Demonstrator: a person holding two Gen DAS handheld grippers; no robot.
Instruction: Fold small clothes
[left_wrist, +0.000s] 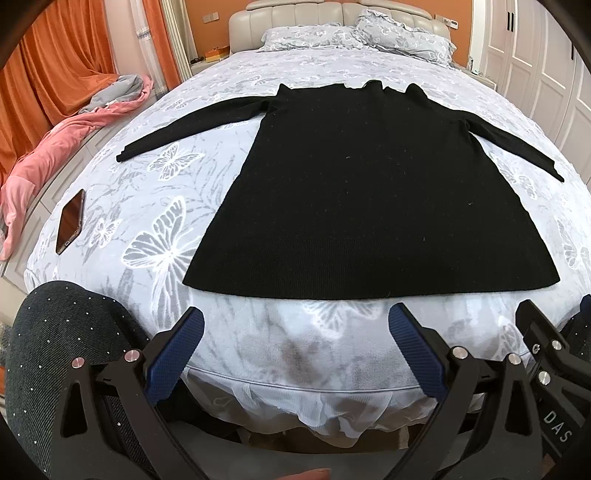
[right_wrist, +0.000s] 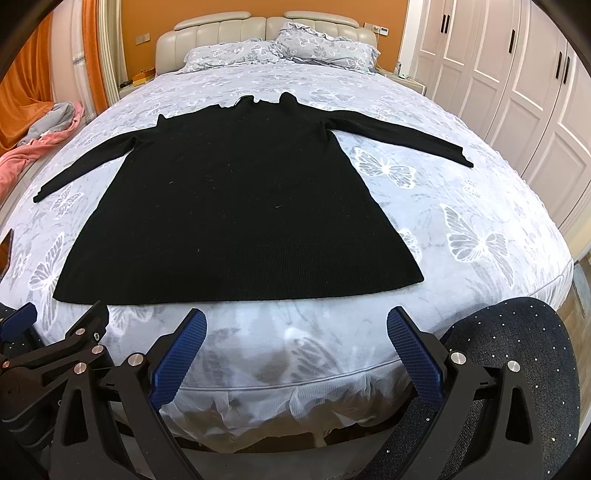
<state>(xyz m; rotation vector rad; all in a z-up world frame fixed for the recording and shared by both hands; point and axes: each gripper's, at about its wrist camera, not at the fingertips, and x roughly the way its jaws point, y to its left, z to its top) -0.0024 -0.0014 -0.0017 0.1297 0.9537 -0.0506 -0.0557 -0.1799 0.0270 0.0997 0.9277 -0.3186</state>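
Black sweater lies flat, hem at 12 o'clock from spread left gripper and right gripper; bare bedspread at 2 o'clock.

One black sweater, two pillows, one phone.

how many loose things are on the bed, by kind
black garment: 1, spread flat, sleeves out
pillows: 2, at the headboard
phone: 1, near the bed's left edge
total: 4
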